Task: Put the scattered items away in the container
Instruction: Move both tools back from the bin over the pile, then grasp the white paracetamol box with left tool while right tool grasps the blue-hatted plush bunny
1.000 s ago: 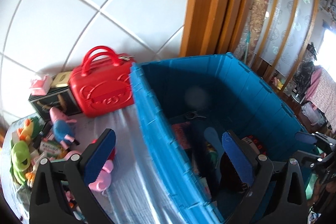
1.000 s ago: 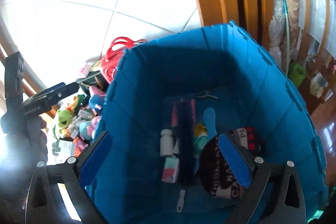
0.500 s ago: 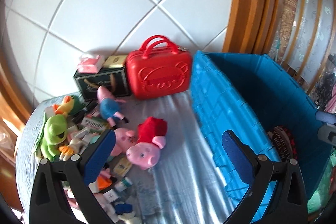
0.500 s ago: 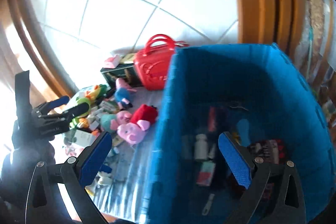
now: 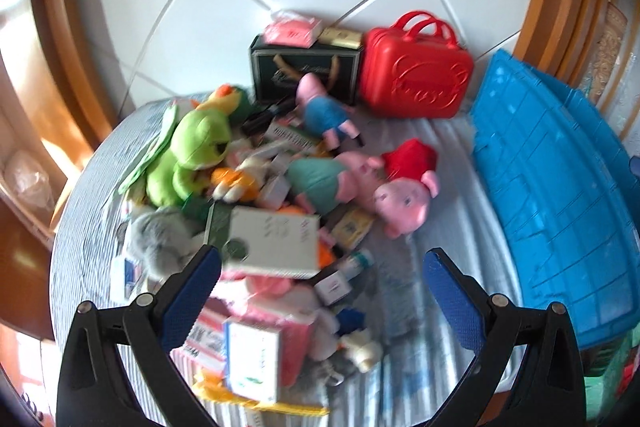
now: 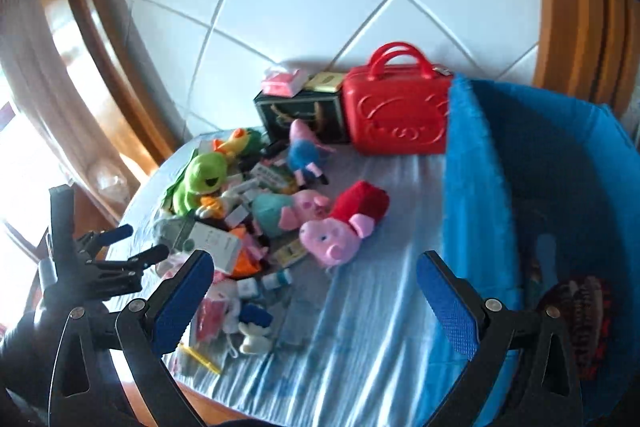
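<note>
blue container point(image 5: 560, 227), red case point(image 5: 416, 79), green frog plush point(image 5: 196, 155)

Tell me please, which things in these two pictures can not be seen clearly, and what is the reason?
- Blue container: in the left wrist view only its outer wall shows; the inside is hidden.
- Container contents: right wrist view, dark shadow; only a dark patterned item shows, unclear.
- Small boxes in the pile: left wrist view, print blurred.
- Left gripper: right wrist view, small and backlit.
- Items under the white box: covered.

Between the pink pig plush point(image 6: 340, 231) and the blue bin point(image 6: 472, 187) you have a bare strip of worktop point(image 6: 400, 267). The toy pile point(image 5: 256, 195) crowds the left; the red case point(image 5: 414, 83) blocks the back.
</note>
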{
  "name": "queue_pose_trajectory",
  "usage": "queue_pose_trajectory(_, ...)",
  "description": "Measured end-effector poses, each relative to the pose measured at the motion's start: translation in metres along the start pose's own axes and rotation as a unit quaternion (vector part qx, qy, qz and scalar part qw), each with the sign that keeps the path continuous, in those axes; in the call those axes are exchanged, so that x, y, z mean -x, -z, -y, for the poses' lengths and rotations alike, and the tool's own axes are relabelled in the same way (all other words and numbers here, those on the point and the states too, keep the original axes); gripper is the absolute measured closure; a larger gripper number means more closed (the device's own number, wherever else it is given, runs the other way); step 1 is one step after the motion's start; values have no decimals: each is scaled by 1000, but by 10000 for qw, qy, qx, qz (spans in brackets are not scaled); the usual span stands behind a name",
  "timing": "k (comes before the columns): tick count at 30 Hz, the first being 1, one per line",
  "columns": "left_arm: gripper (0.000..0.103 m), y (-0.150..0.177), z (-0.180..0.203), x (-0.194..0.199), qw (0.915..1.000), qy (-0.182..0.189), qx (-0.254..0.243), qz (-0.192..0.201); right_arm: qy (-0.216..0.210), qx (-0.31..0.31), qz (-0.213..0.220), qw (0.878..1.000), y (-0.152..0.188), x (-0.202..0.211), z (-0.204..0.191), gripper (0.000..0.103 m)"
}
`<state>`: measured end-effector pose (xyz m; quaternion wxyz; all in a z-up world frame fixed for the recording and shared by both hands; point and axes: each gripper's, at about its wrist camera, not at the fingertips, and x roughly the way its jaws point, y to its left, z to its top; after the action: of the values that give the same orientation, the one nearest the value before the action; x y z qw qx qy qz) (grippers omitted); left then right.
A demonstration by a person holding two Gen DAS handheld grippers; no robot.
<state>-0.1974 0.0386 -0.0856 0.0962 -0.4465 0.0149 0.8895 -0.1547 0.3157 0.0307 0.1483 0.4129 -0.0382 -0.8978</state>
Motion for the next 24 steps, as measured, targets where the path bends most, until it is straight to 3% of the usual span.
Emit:
queue_pose_trajectory(11,0,78,-82,-43,9978,124,-143,-630,-166,243,-798,9964,54,-108,-76,0)
queue_pose_trajectory(24,1,132,-83,-115,9852,699,-793,-1346,-288,199,-1469,9885,127,-205,-111,0)
